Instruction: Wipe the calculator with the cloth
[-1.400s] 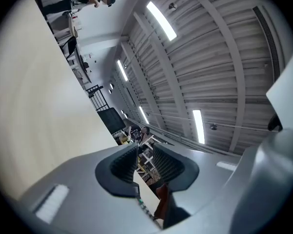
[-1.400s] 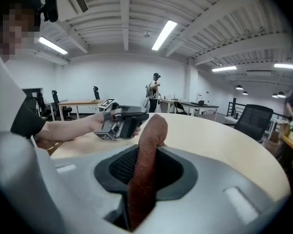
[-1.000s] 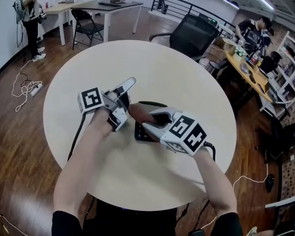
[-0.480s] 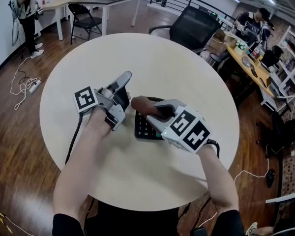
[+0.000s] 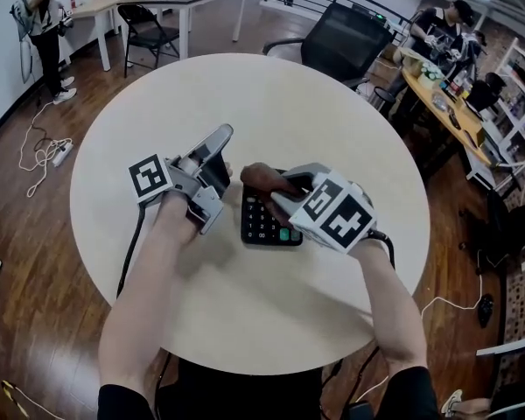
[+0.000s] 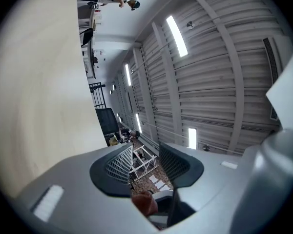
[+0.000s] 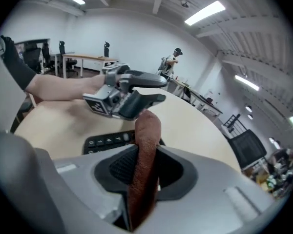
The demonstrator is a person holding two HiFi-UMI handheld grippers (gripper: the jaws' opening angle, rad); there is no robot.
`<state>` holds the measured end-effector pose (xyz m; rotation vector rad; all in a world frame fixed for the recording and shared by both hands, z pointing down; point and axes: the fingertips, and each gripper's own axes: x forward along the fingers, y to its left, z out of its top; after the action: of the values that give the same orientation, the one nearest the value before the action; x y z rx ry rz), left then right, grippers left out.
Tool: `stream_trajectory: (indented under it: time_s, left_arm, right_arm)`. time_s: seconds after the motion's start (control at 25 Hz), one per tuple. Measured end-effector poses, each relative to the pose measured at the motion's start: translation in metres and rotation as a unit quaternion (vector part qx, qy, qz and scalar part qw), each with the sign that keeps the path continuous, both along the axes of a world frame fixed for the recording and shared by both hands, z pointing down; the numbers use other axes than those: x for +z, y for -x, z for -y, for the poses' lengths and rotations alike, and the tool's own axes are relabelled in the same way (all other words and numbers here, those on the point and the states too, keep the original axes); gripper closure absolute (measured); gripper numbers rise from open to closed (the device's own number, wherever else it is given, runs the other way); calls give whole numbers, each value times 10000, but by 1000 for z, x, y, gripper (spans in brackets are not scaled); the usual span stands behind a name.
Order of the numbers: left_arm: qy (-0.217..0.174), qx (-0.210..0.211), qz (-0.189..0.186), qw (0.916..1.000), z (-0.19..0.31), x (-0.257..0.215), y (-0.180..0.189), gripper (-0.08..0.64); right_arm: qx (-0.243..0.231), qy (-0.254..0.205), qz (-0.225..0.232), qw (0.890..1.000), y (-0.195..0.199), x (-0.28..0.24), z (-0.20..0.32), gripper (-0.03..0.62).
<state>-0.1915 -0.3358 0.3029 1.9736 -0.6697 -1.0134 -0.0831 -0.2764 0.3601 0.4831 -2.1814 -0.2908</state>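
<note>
A black calculator (image 5: 264, 226) lies on the round pale table (image 5: 245, 103); its keys also show in the right gripper view (image 7: 107, 141). My right gripper (image 5: 278, 188) (image 7: 145, 156) is shut on a brown cloth (image 5: 258, 177) (image 7: 147, 130), whose end rests over the calculator's far part. My left gripper (image 5: 220, 151) (image 6: 145, 162) (image 7: 132, 94) sits just left of the calculator, tilted up and away. Its jaws have just closed a little, and a gap remains with nothing between the pads. I cannot tell whether its body touches the calculator.
A black office chair (image 5: 350, 46) stands beyond the table's far edge. A folding chair (image 5: 153, 38) and desks are at the back left. People stand at the far left (image 5: 39, 20) and sit at a cluttered desk (image 5: 446, 103) on the right. Cables (image 5: 44, 151) lie on the wooden floor.
The right gripper has drawn the cloth toward the calculator's far end, uncovering the nearer rows of keys. The left gripper has stayed beside the calculator.
</note>
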Motion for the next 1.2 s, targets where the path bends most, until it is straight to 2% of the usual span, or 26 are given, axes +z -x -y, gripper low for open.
stream_trajectory:
  time_s: [0.12, 0.24, 0.32, 0.4, 0.52, 0.76, 0.84, 0.92, 1.0, 1.08, 1.2]
  left_arm:
    - [43, -21, -92, 9999, 0, 0, 1, 393]
    - [67, -45, -190, 9998, -1, 1, 3, 396]
    - [50, -68, -217, 9997, 0, 2, 4, 396]
    - [51, -90, -225, 9997, 1, 2, 4, 396]
    - [70, -85, -203, 9997, 1, 2, 3, 400]
    - [69, -92, -170, 9998, 0, 1, 4, 405]
    - [63, -78, -179, 9998, 0, 0, 3, 405]
    - [54, -64, -205, 9998, 0, -1, 3, 407]
    - [44, -60, -237, 9997, -1, -1, 3, 405]
    - [45, -71, -251, 9996, -1, -1, 3, 405]
    - [43, -90, -235, 9997, -1, -1, 4, 405]
  right_arm:
    - [219, -532, -83, 9983, -6, -12, 14, 497]
    - [-73, -894, -307, 9955, 10, -12, 6, 495]
    - [-338, -961, -586, 9931, 21, -2, 0, 495]
    - [-554, -880, -752, 9917, 27, 9, -10, 495]
    - [-817, -693, -749, 9914, 28, 12, -34, 495]
    - [-1592, 220, -653, 9848, 22, 22, -100, 495]
    - [-1725, 364, -540, 9829, 22, 19, -109, 495]
    - [-1506, 94, -364, 9879, 22, 6, -92, 495]
    - [-989, -491, -309, 9934, 19, -10, -56, 495]
    - [-492, -1019, -349, 9930, 15, -21, -18, 495]
    - [-135, -1261, -431, 9910, 15, -18, 18, 495]
